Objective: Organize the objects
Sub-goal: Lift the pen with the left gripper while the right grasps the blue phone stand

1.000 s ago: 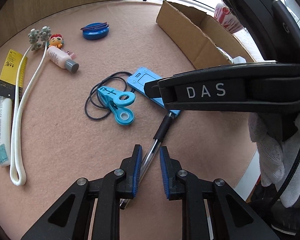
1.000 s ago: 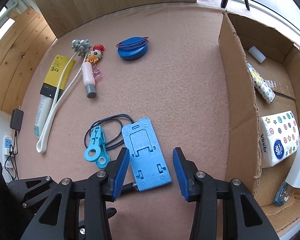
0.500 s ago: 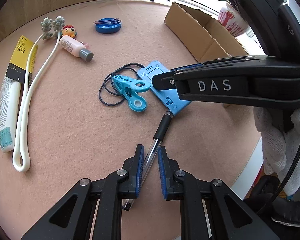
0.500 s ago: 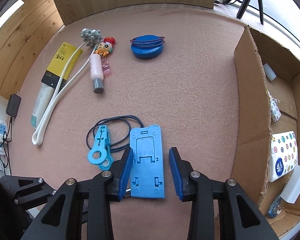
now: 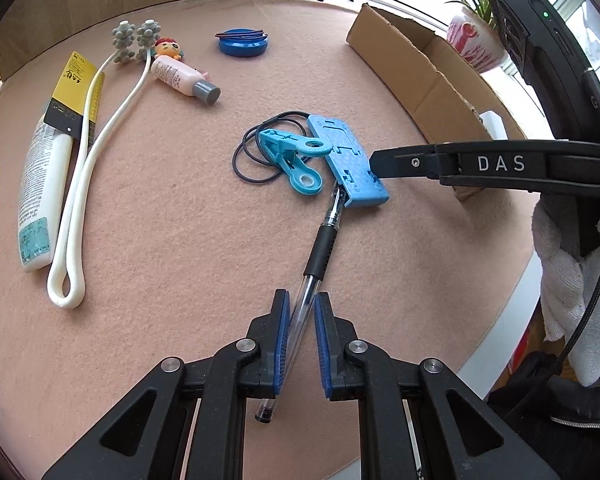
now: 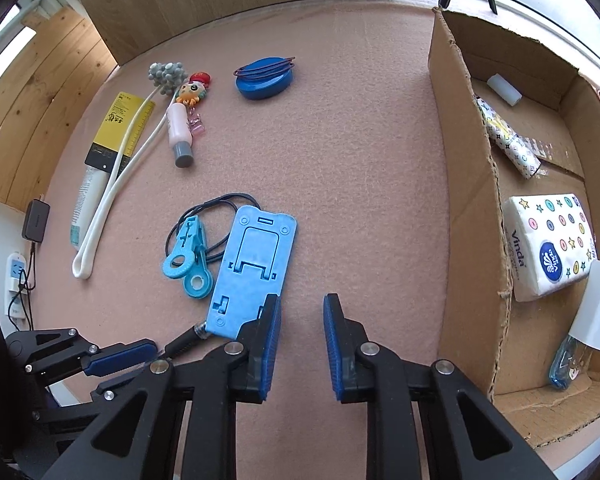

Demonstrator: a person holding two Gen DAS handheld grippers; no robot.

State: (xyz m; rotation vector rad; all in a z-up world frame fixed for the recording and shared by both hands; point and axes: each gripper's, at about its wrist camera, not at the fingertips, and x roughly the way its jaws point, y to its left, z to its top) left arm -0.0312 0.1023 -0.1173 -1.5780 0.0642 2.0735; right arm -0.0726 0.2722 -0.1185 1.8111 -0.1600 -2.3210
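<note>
My left gripper [image 5: 300, 300] is shut on the clear barrel of a black-grip pen [image 5: 324, 240] that lies on the pink mat. The pen's tip sits under a light blue phone stand [image 6: 256, 268]. My right gripper [image 6: 302, 304] hovers at the stand's near right corner with its jaws closing. Only mat shows between them, and the left finger overlaps the stand's corner. In the left wrist view one of its fingers [image 5: 420, 162] reaches the stand [image 5: 346, 160] from the right. A blue clip [image 6: 188, 264] and a black cord loop [image 5: 252, 160] lie beside the stand.
An open cardboard box [image 6: 460, 160] stands to the right, holding a tissue pack [image 6: 548, 252] and small items. Further back lie a tube [image 5: 40, 192], a white looped massager [image 5: 84, 184], a pink bottle [image 5: 180, 80] and a blue lid [image 5: 242, 42]. The table edge [image 5: 512, 292] runs close on the right.
The right jaws have narrowed, and the phone stand, earlier between them, now lies outside the left finger. The left gripper has drawn back a little, still around the pen.
</note>
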